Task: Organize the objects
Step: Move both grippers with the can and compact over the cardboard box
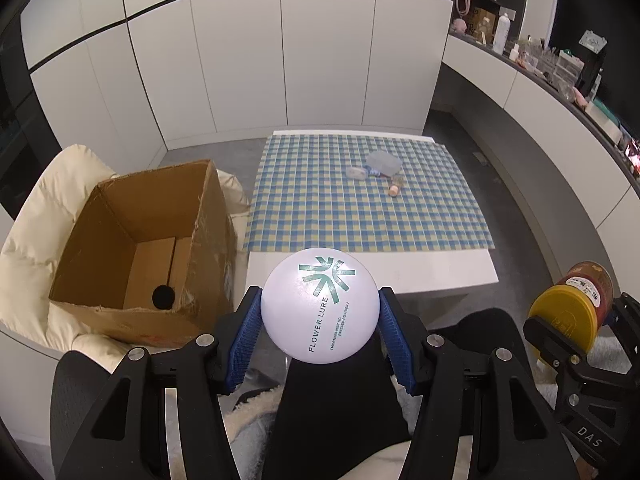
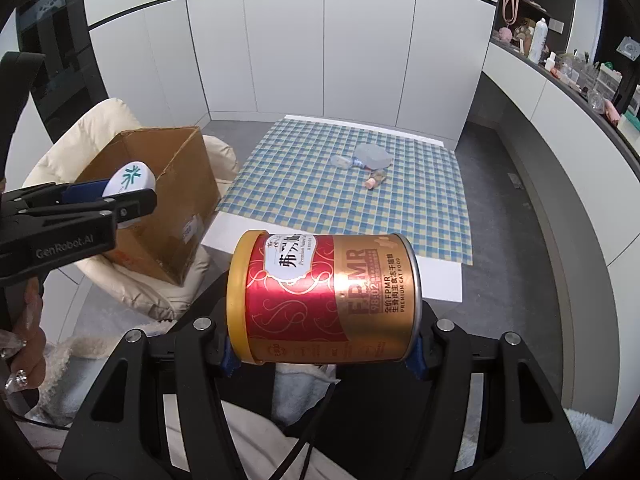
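Observation:
My left gripper (image 1: 320, 320) is shut on a round white powder compact (image 1: 319, 304) printed "FLOWER LURE", held in the air in front of the table's near edge. It also shows in the right wrist view (image 2: 130, 180), close to the box. My right gripper (image 2: 322, 344) is shut on a red and gold cat food can (image 2: 324, 298) with a yellow lid, held on its side; the can also shows in the left wrist view (image 1: 572, 304). An open cardboard box (image 1: 140, 248) sits on a cream cushioned chair to the left, with a dark round thing (image 1: 163, 297) at its bottom.
A low white table (image 1: 440, 272) carries a blue and yellow checked cloth (image 1: 360, 208). Several small items (image 1: 376, 170) lie at its far middle, among them a clear pouch and a small bottle. White cabinets stand behind. A cluttered counter (image 1: 560, 68) runs along the right.

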